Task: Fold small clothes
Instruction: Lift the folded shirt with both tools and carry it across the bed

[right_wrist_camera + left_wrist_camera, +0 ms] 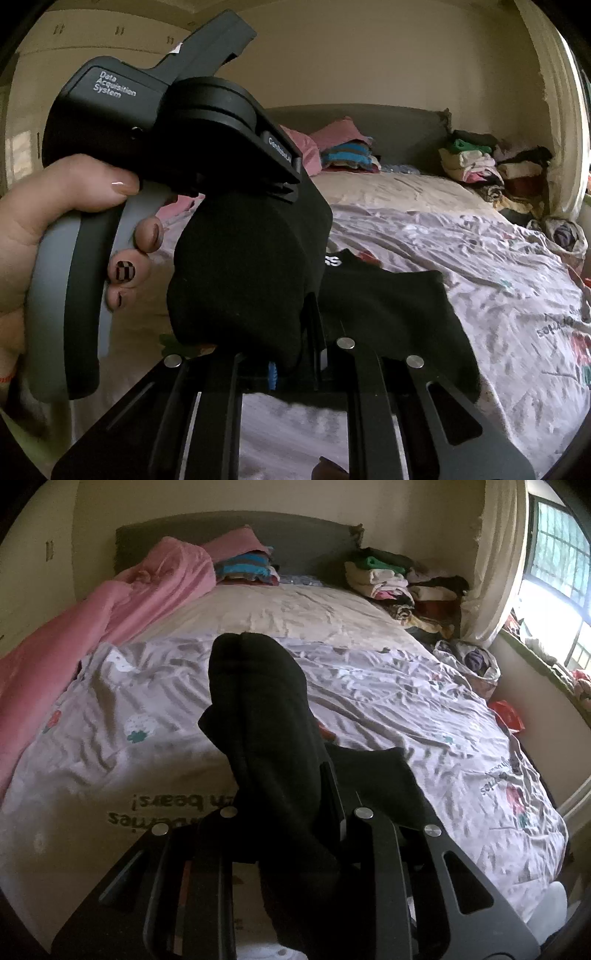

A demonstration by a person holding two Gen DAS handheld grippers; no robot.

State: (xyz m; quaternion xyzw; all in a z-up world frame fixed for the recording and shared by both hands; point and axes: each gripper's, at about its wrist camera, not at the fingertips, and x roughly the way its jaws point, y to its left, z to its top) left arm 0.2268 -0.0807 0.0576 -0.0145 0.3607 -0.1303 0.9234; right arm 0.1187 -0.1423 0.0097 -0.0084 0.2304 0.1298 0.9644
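Observation:
A black sock (pixel 266 716) is held up above the bed. My left gripper (pixel 317 805) is shut on it, and the sock rises past the fingers and drapes down over them. In the right wrist view the same black sock (pixel 240 273) bulges between both tools. My right gripper (pixel 310 332) is shut on its lower part. The left hand-held tool (pixel 162 122) sits just above it, held by a hand. A second black garment (pixel 388 306) with white lettering lies on the bed just behind; it also shows in the left wrist view (pixel 380 779).
The bed has a wrinkled printed sheet (pixel 424 709). A pink blanket (pixel 110 613) lies along the left side. Folded clothes (pixel 243 566) sit at the headboard. A clothes pile (pixel 406 587) is at the far right corner. A window (pixel 554 565) is on the right.

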